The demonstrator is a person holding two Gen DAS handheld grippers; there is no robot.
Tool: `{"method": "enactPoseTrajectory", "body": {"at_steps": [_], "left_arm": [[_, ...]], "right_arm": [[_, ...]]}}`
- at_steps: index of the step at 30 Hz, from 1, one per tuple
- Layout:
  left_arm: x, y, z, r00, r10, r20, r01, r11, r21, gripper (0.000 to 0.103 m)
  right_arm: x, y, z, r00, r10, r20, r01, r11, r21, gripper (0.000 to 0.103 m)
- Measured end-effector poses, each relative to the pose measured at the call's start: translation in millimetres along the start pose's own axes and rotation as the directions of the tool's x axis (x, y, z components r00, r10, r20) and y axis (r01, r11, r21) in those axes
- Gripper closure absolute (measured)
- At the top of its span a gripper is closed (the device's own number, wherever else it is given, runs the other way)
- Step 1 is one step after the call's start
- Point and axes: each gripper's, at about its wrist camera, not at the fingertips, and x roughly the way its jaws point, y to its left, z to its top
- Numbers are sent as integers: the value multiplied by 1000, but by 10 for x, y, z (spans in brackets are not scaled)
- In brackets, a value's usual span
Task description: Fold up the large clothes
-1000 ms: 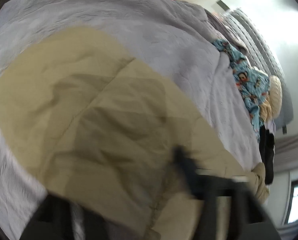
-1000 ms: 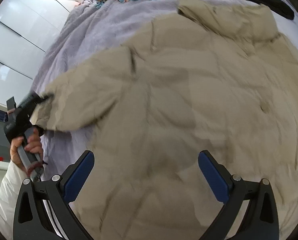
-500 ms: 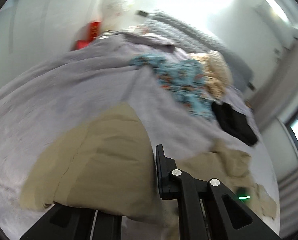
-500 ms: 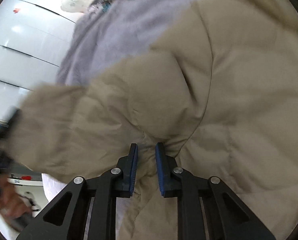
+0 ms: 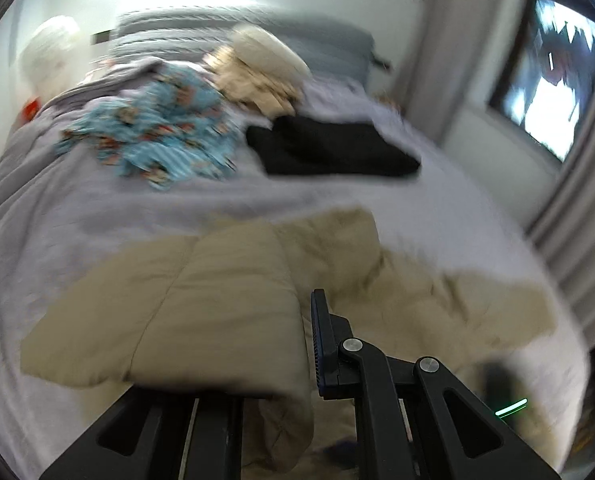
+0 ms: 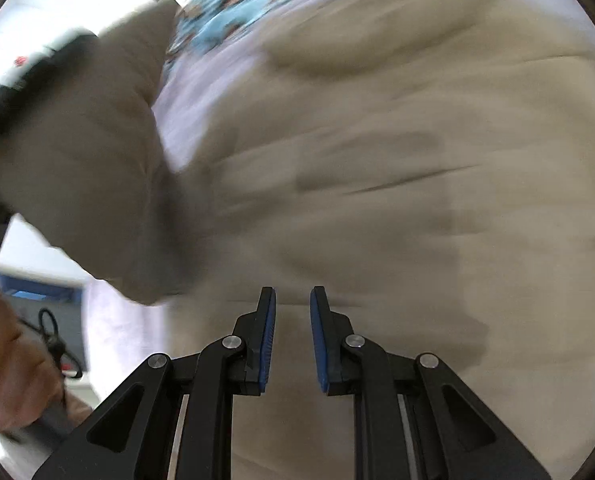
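**Sleeve up on the left, hem pinched on the right**

The beige jacket (image 5: 377, 280) lies spread on the near half of the bed (image 5: 77, 200); the left gripper (image 5: 297, 344) has a sleeve (image 5: 185, 304) clamped, the cloth draped over its left finger and hiding it, so the grip reads as clenched on fabric; lifted like this, the sleeve looks ready to swing across the body for a fold. In the right wrist view the same sleeve (image 6: 97, 168) hangs at the left, well above the jacket's back panel (image 6: 377, 180). The right gripper (image 6: 291, 332) sits at the near edge, its blue pads (image 6: 267, 340) drawn close with beige cloth in the narrow gap; likely pinching the hem to anchor it, though blur leaves that unsure. Far off lie a blue patterned garment (image 5: 157, 140) and a black one (image 5: 329, 152), apart from the jacket, presumably waiting their turn.
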Motion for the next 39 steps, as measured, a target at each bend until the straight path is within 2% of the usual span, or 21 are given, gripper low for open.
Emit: {"method": "enactPoseTrajectory", "body": {"at_steps": [3, 6, 8, 9, 10, 13, 15, 16, 17, 19, 20, 23, 25, 26, 28, 30, 33, 34, 36, 37, 39], "left_arm": [[537, -425, -293, 991, 63, -116, -52, 994, 94, 89], [910, -591, -597, 969, 161, -187, -127, 975, 180, 89], [1011, -652, -716, 960, 186, -209, -141, 966, 216, 67], [984, -577, -788, 961, 176, -212, -129, 967, 219, 39], [956, -606, -811, 964, 168, -204, -121, 967, 225, 22], [845, -632, -846, 969, 162, -186, -110, 959, 262, 21], [650, -655, -850, 972, 140, -191, -88, 962, 257, 21], [496, -630, -840, 977, 110, -181, -65, 969, 237, 21], [383, -566, -809, 981, 91, -170, -52, 974, 219, 21], [59, -376, -775, 990, 55, -133, -33, 986, 164, 21], [-84, -262, -767, 992, 56, -113, -41, 990, 135, 21], [-447, 215, -771, 984, 172, -46, -171, 985, 14, 21], [-505, 659, -832, 947, 316, -60, -320, 943, -88, 21], [-481, 830, -883, 934, 344, -90, -354, 926, -131, 21], [-346, 1228, -1052, 919, 344, -192, -385, 890, -246, 21], [-209, 1464, -1232, 910, 322, -260, -396, 859, -325, 21], [-74, 1522, -1434, 908, 306, -286, -396, 848, -351, 21], [-53, 1517, -1455, 909, 307, -282, -395, 850, -349, 21], [-43, 1484, -1479, 911, 306, -278, -391, 855, -341, 21], [-35, 1480, -1480, 912, 300, -279, -386, 858, -339, 21], [-56, 1538, -1464, 920, 263, -289, -358, 865, -352, 21]], "right_arm": [[-397, -598, 31, 993, -110, 39, 108, 993, 40, 83], [-650, -1077, 33, 985, -161, 60, 154, 983, 102, 83], [-728, -1223, 39, 985, -161, 68, 152, 981, 122, 83], [-735, -1273, 43, 986, -153, 67, 144, 981, 128, 83], [-730, -1311, 28, 987, -145, 67, 136, 982, 130, 83], [-718, -1349, 37, 989, -134, 68, 124, 983, 134, 83], [-690, -1306, 85, 988, -138, 73, 127, 982, 139, 78], [-688, -1264, 96, 987, -141, 74, 130, 982, 136, 66], [-681, -1193, 134, 987, -144, 78, 134, 983, 124, 45], [-670, -972, 192, 984, -147, 104, 140, 987, 77, 27], [-706, -847, 193, 981, -149, 124, 146, 989, 35, 27], [-721, -387, 225, 976, -145, 161, 165, 979, -120, 25], [-661, -78, 241, 975, -136, 176, 173, 961, -217, 21], [-598, 116, 229, 973, -139, 183, 188, 941, -283, 21], [-431, 455, 177, 963, -177, 204, 247, 881, -403, 21], [-166, 755, 102, 941, -256, 224, 337, 790, -512, 21], [270, 1023, 58, 900, -344, 269, 436, 661, -611, 22], [361, 1049, 102, 888, -359, 288, 459, 639, -617, 22], [384, 1007, 207, 868, -377, 323, 496, 643, -583, 22], [341, 945, 303, 859, -383, 339, 511, 669, -540, 22], [181, 700, 535, 847, -401, 348, 520, 757, -394, 21]]}}
